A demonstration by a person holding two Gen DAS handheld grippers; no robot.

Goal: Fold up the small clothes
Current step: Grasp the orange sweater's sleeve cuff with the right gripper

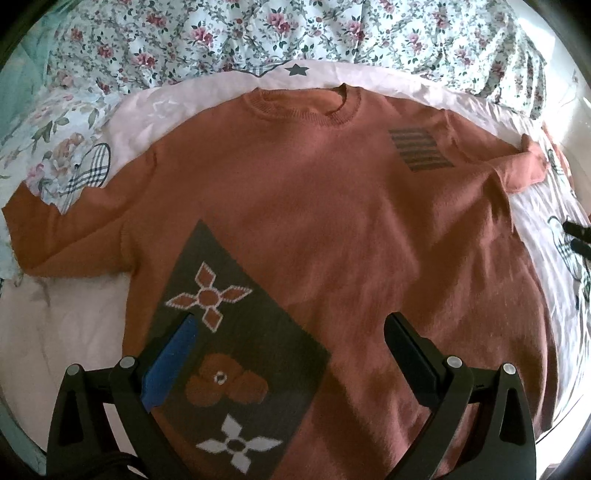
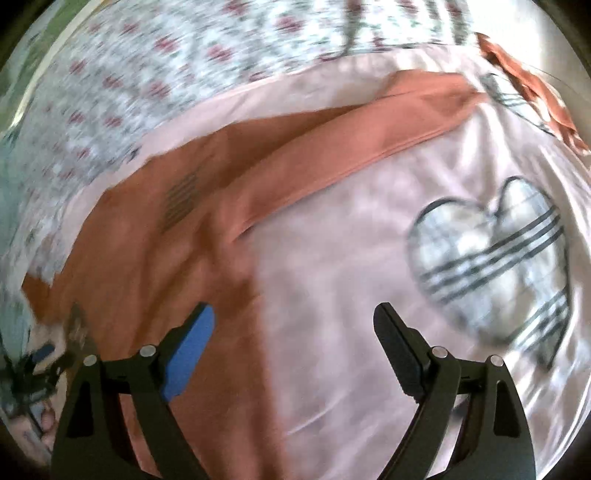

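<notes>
A rust-orange knit sweater (image 1: 314,206) lies flat and face up on a pink sheet (image 1: 74,332), neck at the far side, both sleeves spread out. It has a dark panel with flower shapes (image 1: 236,350) near the hem and a striped patch (image 1: 419,147) on the chest. My left gripper (image 1: 291,325) is open and empty above the hem. My right gripper (image 2: 295,314) is open and empty over the sweater's right edge (image 2: 236,295), below the right sleeve (image 2: 351,129). The right wrist view is blurred. The right gripper's fingertips (image 1: 576,236) show at the left view's right edge.
A floral quilt (image 1: 258,33) is bunched along the far side. The pink sheet (image 2: 332,277) carries a plaid heart print (image 2: 491,266). An orange cloth piece (image 2: 532,85) lies at the far right. The left gripper (image 2: 40,362) shows faintly at the right view's left edge.
</notes>
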